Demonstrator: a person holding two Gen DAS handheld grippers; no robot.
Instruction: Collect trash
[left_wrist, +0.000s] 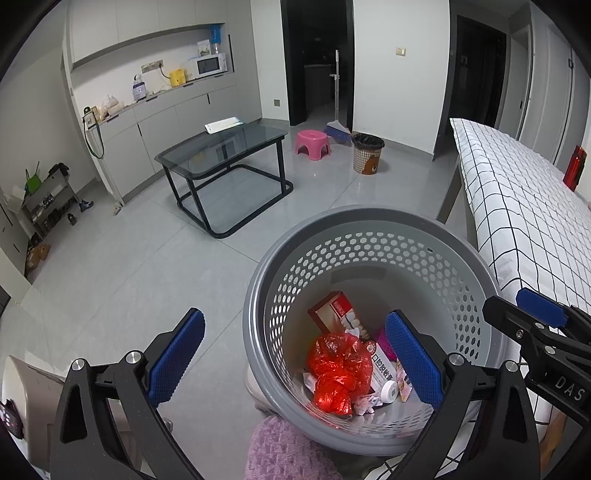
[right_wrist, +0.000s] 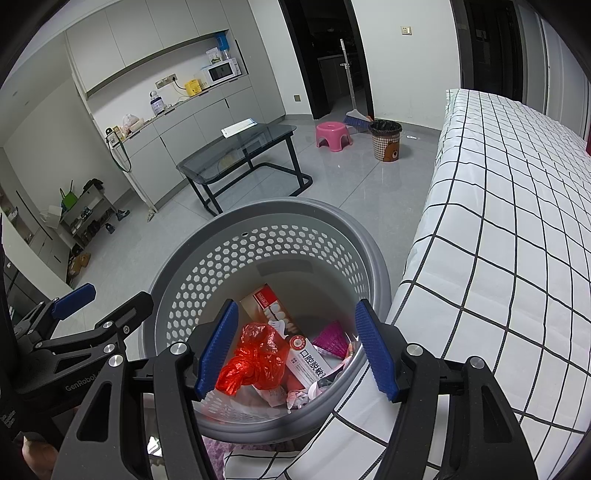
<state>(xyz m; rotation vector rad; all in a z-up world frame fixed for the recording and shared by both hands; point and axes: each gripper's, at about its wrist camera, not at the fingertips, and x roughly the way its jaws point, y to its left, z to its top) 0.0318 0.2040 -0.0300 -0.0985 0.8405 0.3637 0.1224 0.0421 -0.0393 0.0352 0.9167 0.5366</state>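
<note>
A grey perforated basket (left_wrist: 373, 225) stands on the floor beside the bed; it also shows in the right wrist view (right_wrist: 280, 206). Inside lie a crumpled red plastic bag (left_wrist: 338, 373) (right_wrist: 255, 358), a toothpaste box (left_wrist: 336, 314) (right_wrist: 284, 325), a pink item (right_wrist: 330, 338) and paper scraps. My left gripper (left_wrist: 295, 362) is open and empty above the basket's left rim. My right gripper (right_wrist: 297, 350) is open and empty over the basket; it also shows in the left wrist view (left_wrist: 535, 314).
A bed with a white checked sheet (right_wrist: 509, 229) borders the basket on the right. A glass coffee table (left_wrist: 225, 155), a pink stool (left_wrist: 312, 142), a broom (left_wrist: 338, 129) and a patterned bin (left_wrist: 366, 153) stand farther back. Pink fabric (left_wrist: 280, 446) lies below the basket.
</note>
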